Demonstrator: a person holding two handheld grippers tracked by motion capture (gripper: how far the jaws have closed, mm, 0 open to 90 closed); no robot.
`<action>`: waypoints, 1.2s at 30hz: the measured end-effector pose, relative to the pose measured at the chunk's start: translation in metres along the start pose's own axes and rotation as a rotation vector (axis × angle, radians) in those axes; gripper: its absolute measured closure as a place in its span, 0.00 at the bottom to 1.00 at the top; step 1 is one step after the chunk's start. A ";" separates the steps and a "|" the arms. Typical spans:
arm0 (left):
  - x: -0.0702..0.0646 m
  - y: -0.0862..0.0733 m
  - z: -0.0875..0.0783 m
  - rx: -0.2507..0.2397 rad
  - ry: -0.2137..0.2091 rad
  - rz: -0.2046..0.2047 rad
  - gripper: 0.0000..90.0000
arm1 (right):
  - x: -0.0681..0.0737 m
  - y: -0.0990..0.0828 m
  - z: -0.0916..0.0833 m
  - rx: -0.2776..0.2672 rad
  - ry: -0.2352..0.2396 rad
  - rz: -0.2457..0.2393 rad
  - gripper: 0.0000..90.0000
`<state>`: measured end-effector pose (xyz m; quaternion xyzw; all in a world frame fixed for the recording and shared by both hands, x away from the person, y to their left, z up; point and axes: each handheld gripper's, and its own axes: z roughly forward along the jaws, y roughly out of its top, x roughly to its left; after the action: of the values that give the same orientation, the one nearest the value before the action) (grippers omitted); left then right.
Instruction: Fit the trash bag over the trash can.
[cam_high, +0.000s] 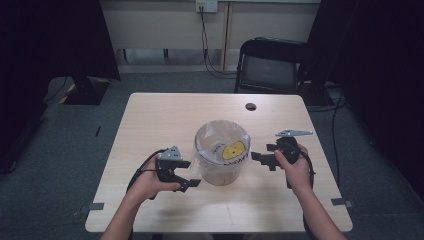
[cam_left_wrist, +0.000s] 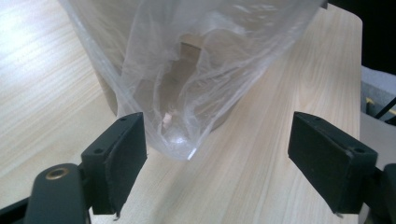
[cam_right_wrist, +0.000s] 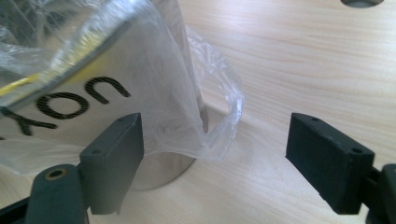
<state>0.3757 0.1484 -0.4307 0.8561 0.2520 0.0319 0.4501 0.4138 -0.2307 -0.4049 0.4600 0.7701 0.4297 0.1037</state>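
Here's the bin (cam_high: 222, 160), standing upright near the middle of the desk (cam_high: 150, 120), with a clear bag (cam_high: 220, 131) draped over its rim and hanging down the outside. Its long axis runs straight up, mouth to the ceiling, and something yellow (cam_high: 234, 150) lies down inside.

The left gripper (cam_high: 184, 179) sits just beside the bin's left wall, low down, jaws spread wide with nothing between the pads. From the left gripper view, a loose fold of the bag (cam_left_wrist: 187, 93) hangs ahead of the jaws, drooping to a point just past the left pad (cam_left_wrist: 122, 161); the film is near that pad, though I can't tell if it brushes it.

Over on the other side, the right gripper (cam_high: 262, 159) hovers by the bin's right wall, a touch higher, jaws also gaping and empty. In the right gripper view, the bag's skirt (cam_right_wrist: 205, 112) billows out from the bin's wall (cam_right_wrist: 116, 70) beside the left pad (cam_right_wrist: 116, 158).

So both grippers flank the bin, pointing inward at it, about equally near. My read: any fresh grip on the film means moving forward and toward each left-hand pad, since the plastic lies off-centre that way.
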 end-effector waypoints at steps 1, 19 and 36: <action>0.000 0.000 -0.001 -0.001 -0.002 -0.002 0.21 | 0.000 0.001 -0.002 -0.001 -0.001 -0.004 0.20; 0.002 -0.002 -0.011 -0.025 0.004 0.024 0.18 | 0.030 0.044 -0.023 -0.041 0.067 -0.093 0.22; 0.001 -0.001 -0.011 -0.022 0.001 0.029 0.18 | 0.064 0.070 0.000 0.003 0.142 -0.211 0.24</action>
<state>0.3733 0.1578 -0.4257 0.8546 0.2395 0.0417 0.4589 0.4218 -0.1653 -0.3364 0.3449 0.8203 0.4466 0.0931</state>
